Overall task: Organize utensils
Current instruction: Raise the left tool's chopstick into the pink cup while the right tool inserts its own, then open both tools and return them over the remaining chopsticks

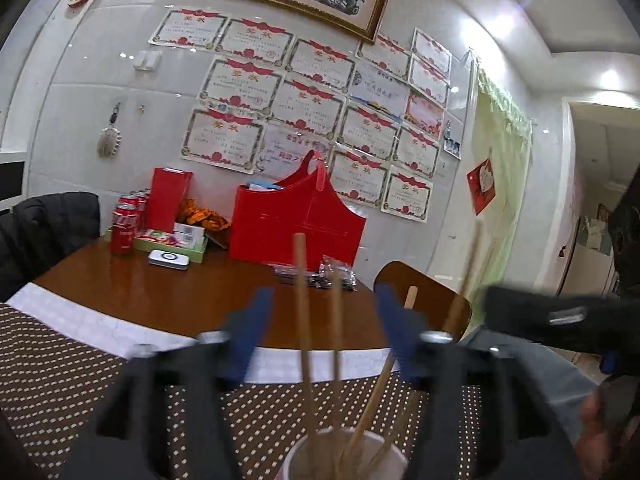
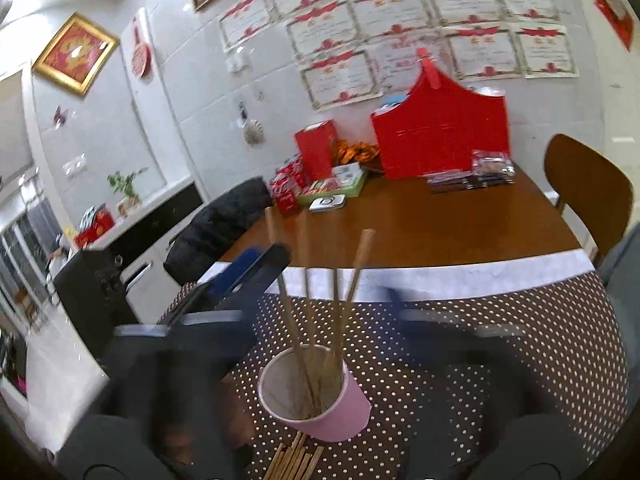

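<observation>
Cup (image 2: 316, 392) upright on dotted mat (image 2: 500, 360), four chopsticks (image 2: 308, 320) standing inside; loose pile (image 2: 294, 458) just beside base. Left gripper (image 1: 320, 336) wide open, empty, straddling sticks. Right gripper (image 2: 320, 312) blurred, apparently open, empty. Risk: finger clipping sticks, tipping light cup.

Left gripper (image 1: 320, 320) low over dotted placemat (image 1: 60, 380), blue-padded fingers (image 1: 256, 320) spread wide, nothing between them. Below, a paper cup (image 1: 384, 446) at frame bottom, holding several wooden chopsticks (image 1: 302, 300) that rise upright and fan out between the fingers. Right gripper (image 1: 560, 320) entering from the right edge, blurred, jaw state unreadable. Beyond, brown wooden table (image 1: 180, 292) with red basket (image 1: 296, 224), cola cans (image 1: 124, 224), green tray (image 1: 176, 242), clear packets (image 1: 328, 274). Award certificates (image 1: 304, 112) covering tiled wall. Wooden chair back (image 1: 432, 292) right of table.
</observation>
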{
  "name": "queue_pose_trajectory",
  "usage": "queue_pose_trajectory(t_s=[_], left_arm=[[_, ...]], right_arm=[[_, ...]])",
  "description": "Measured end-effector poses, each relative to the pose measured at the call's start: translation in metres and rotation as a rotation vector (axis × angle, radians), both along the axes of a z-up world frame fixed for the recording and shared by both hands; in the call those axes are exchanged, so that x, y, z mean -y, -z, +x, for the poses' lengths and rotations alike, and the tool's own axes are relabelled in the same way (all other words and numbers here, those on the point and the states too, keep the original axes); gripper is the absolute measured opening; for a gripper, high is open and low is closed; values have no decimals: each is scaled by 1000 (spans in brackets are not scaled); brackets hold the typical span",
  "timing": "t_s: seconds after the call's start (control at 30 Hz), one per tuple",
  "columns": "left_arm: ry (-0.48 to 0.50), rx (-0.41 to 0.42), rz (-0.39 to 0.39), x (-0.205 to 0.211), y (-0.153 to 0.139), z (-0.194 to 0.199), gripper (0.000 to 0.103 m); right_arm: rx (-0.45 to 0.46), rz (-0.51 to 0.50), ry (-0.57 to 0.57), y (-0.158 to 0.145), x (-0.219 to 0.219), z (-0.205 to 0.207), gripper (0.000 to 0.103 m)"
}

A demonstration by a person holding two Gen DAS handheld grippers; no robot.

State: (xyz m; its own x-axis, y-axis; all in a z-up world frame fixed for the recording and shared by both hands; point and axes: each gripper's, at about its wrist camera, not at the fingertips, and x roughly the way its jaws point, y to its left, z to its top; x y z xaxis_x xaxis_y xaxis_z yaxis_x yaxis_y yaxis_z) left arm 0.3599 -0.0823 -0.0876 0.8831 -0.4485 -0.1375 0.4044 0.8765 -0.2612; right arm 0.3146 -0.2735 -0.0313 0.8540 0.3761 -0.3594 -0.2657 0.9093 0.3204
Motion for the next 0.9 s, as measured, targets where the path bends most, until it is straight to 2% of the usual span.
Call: queue_pose_trajectory(t_s=[0.1,0.23,0.5,0.67,0.9], left_arm=[[-12,13,41,-7,-8,-17,76],[-34,6,101,-18,-21,-44,79],[-98,-49,202,-46,-35,-114,81],[-118,-102,231,-60,-28,-152,82],[-125,-239,321,-63,11,-184,82]], right_arm=[[29,59,30,-1,14,-20,94],[29,88,99,-2,28,-41,97],[-63,75,156,16,35,-93,97],[-110,57,165,30,31,-128,97],[-162,25,143,48,21,-165,97]])
